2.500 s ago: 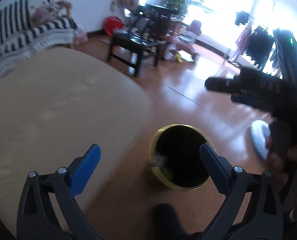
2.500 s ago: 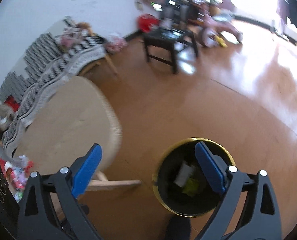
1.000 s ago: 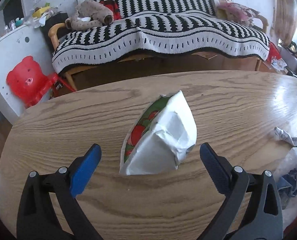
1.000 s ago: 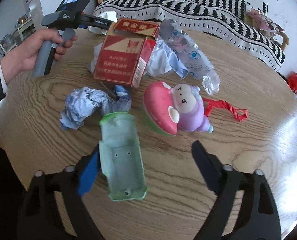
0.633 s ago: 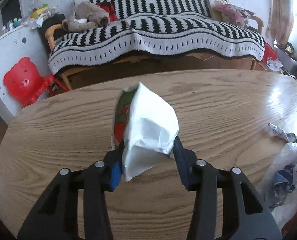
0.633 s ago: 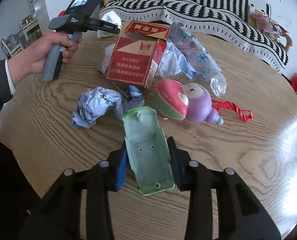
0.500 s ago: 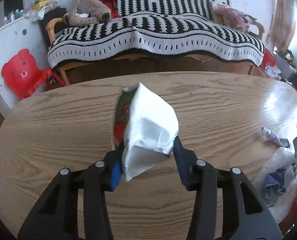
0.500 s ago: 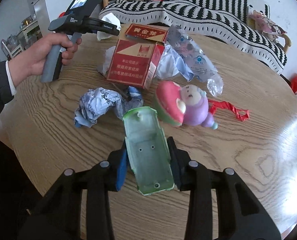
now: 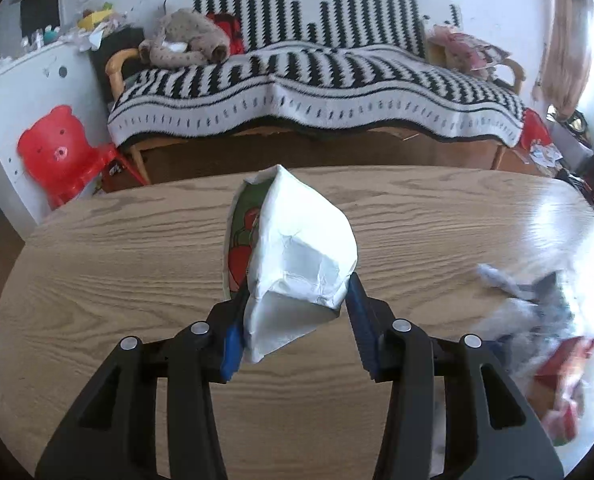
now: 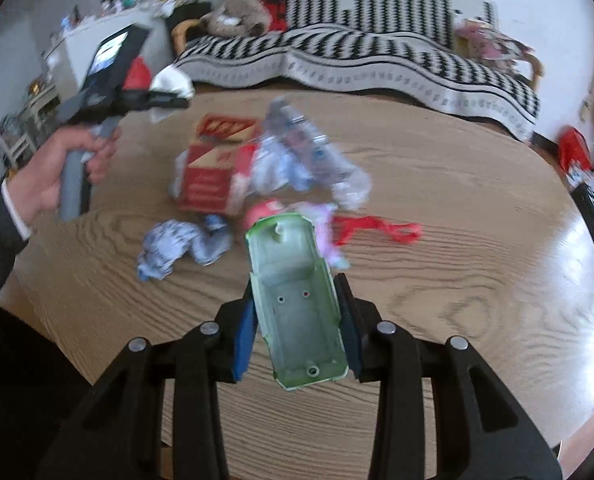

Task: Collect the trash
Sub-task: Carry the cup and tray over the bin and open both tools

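Now left tool [image 9: 295, 312] grips white carton [image 9: 297, 264]; right tool [image 10: 297, 320] green shell [image 10: 297, 300].

r hand-held gripper [image 10: 297, 320] clamps green plastic shell [image 10: 297, 300] above table [image 10: 457, 280].

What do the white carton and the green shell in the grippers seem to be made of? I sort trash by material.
White carton: likely coated paperboard; matte white, creased folds, printed side with red fruit. Green shell: apparently thin moulded plastic; translucent pale green, screw bosses and holes inside, a slight sheen.
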`<action>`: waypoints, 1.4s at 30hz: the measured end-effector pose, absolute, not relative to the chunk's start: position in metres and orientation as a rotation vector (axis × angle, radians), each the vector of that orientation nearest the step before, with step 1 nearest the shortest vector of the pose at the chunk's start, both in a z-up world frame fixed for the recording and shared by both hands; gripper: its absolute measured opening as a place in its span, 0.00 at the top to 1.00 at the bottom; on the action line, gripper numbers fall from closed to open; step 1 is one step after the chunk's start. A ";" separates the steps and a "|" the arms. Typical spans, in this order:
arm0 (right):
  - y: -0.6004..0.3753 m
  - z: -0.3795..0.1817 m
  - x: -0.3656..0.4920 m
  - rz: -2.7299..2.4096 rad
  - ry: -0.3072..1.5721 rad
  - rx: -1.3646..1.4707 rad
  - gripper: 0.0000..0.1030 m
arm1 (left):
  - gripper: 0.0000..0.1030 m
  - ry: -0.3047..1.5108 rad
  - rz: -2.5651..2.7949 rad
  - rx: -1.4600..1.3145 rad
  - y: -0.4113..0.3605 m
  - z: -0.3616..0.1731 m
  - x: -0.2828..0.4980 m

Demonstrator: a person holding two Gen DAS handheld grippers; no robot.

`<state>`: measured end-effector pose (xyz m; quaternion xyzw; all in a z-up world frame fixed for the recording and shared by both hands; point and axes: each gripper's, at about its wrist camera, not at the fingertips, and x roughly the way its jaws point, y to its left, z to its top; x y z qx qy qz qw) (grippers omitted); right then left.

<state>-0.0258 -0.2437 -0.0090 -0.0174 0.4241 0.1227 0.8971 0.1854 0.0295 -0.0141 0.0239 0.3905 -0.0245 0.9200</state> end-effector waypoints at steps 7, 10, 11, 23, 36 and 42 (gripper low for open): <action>-0.341 0.014 -0.045 0.072 0.831 0.093 0.64 | 0.56 0.743 -0.174 0.047 -0.038 0.029 0.145; -0.395 0.017 -0.062 -0.041 0.820 0.154 0.64 | 0.56 0.718 -0.264 0.068 -0.084 0.044 0.125; -0.417 0.018 -0.065 -0.083 0.821 0.183 0.64 | 0.56 0.711 -0.309 0.085 -0.107 0.048 0.114; -0.603 0.001 -0.171 -0.459 0.827 0.426 0.64 | 0.56 0.747 -0.735 0.244 -0.321 0.028 -0.004; -0.719 -0.066 -0.303 -0.677 0.915 0.644 0.64 | 0.56 0.900 -1.071 0.405 -0.494 -0.050 -0.131; -0.734 -0.080 -0.319 -0.692 0.938 0.685 0.64 | 0.56 0.946 -1.126 0.450 -0.528 -0.073 -0.151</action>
